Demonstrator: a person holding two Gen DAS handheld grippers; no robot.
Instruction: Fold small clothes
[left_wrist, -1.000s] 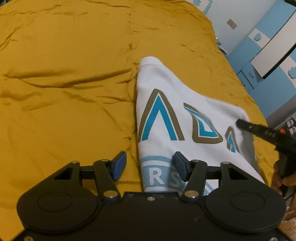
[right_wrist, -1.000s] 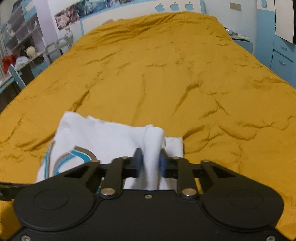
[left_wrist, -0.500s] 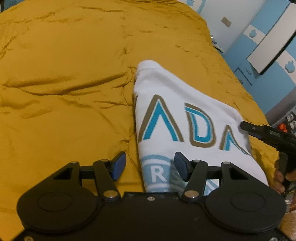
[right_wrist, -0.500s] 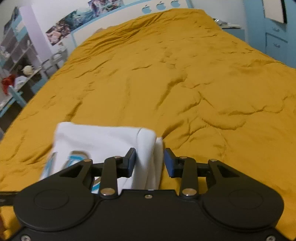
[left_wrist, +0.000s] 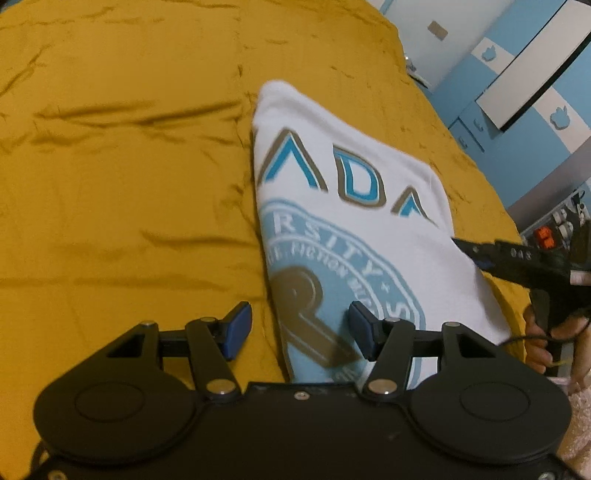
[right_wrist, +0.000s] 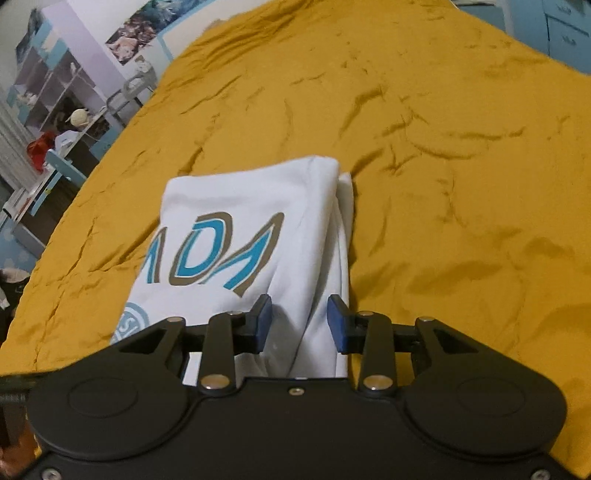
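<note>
A folded white shirt (left_wrist: 332, 122) with blue and brown lettering and a round blue emblem lies flat on the mustard bed cover (left_wrist: 110, 184). My left gripper (left_wrist: 300, 326) hovers open over the shirt's near left edge, with nothing pressed between its blue pads. In the right wrist view the shirt (right_wrist: 236, 199) shows its folded right edge running between the fingers of my right gripper (right_wrist: 300, 319). Those jaws stand apart and the pads do not press the cloth. The right gripper (left_wrist: 474, 254) also shows at the shirt's right side, held by a person's hand (left_wrist: 543, 343).
The mustard cover (right_wrist: 443, 147) stretches wide and wrinkled around the shirt. Blue cabinets (left_wrist: 517, 147) stand past the bed's right edge. Shelves and a desk with clutter (right_wrist: 55, 110) lie beyond its left edge.
My right gripper has let go of the shirt's fold and its jaws have spread. Both grippers have pulled back, so more of the shirt's print shows. The shirt now lies flat.
</note>
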